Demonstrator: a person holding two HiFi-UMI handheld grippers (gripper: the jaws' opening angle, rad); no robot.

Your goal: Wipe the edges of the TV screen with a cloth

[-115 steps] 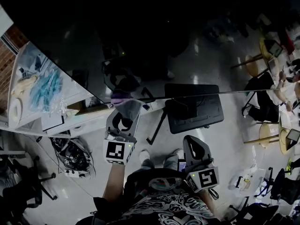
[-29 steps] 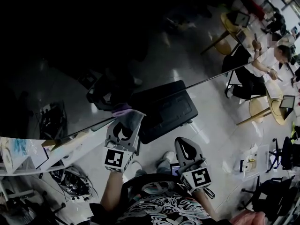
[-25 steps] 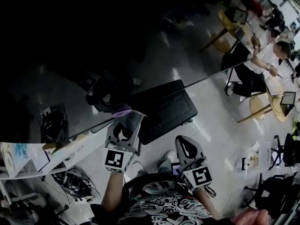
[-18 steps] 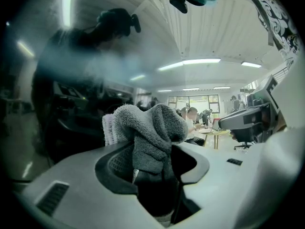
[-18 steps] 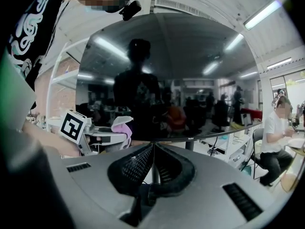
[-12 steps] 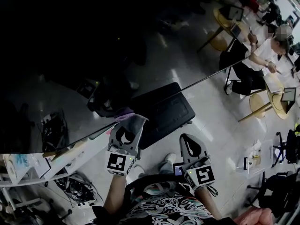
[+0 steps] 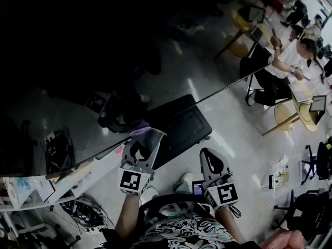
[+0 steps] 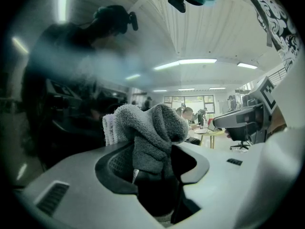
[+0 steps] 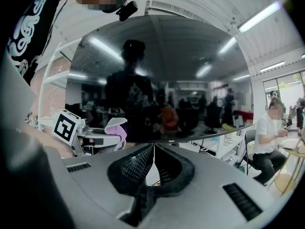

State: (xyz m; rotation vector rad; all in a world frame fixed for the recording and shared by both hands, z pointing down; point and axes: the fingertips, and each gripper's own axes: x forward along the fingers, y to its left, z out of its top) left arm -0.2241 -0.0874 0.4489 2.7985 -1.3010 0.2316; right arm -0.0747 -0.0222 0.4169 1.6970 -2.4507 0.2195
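At centre of the head view, the left gripper (image 7: 143,137) is clamped on a bunched grey cloth (image 7: 139,125). The cloth appears to lie against the lower edge (image 7: 223,85) of the TV screen (image 7: 93,45), which fills the upper left of the frame. The left gripper view confirms the grasp: the cloth (image 8: 147,130) stands up between the two jaws and projects beyond their tips. The right gripper (image 7: 211,158) hangs lower right of centre, apart from the screen. Its own view shows the jaws closed together with nothing between them.

Recommended procedure for the wiping step, judged from this position:

1. Present only the projecting cloth to the edge. The hard jaw tips should not touch the glass.
2. Apply light, even pressure and follow the slanted line of the edge without lifting off.
3. Hold the clamp firm so that the cloth cannot slip out.
4. Leave the right gripper clear of the wiping path.
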